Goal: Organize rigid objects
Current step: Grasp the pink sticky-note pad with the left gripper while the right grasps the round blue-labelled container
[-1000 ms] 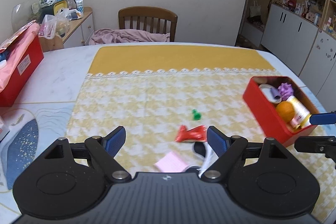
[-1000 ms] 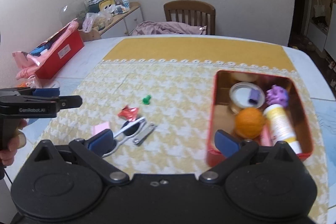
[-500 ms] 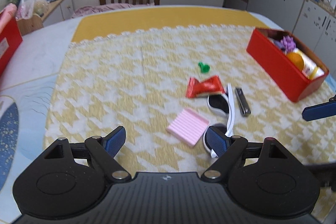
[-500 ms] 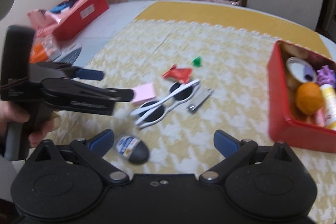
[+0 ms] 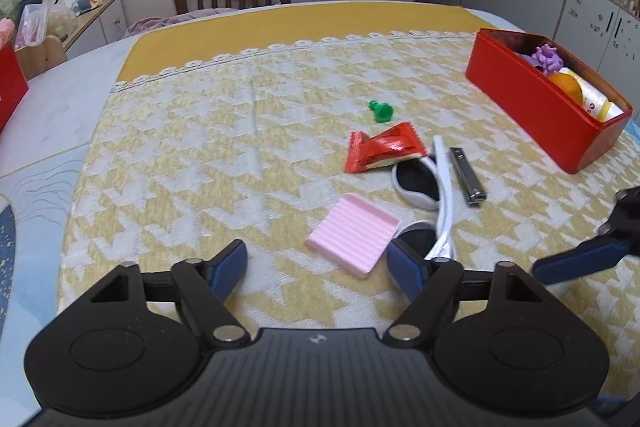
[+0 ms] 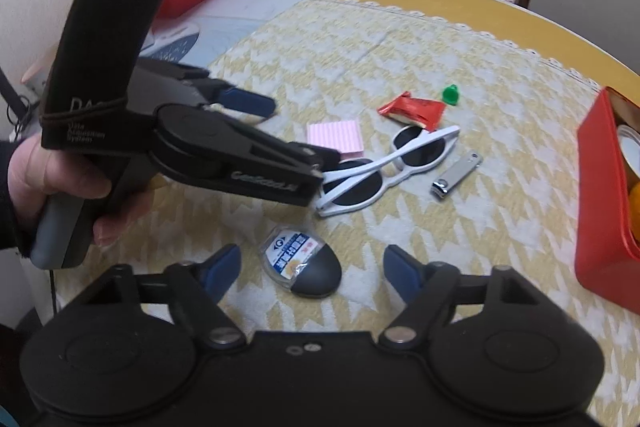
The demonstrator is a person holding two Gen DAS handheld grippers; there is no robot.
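both grippers have dropped lower and closer over the scattered items, and both sets of jaws have just been narrowing with nothing between them. the white sunglasses (image 5: 434,195) lie near the middle of the houndstooth cloth (image 5: 200,155), their long axis running roughly from 12 to 6 o'clock in the left wrist view, with the near lens just at the tip of the left gripper's (image 5: 318,267) finger on that side, at about 1 o'clock from the gap. that gripper stands spread and empty, so the left hand looks nearer to them, and i judge a small shift toward 1 o'clock would bring the frame between the pads. the pink ridged pad (image 5: 352,235) sits at 12 o'clock from the same gap. the right gripper (image 6: 312,269), also spread and holding nothing, hovers over the dark oval case (image 6: 306,265), which lies between its fingers untouched. the red box (image 5: 536,99) waits at 2 o'clock, well apart.
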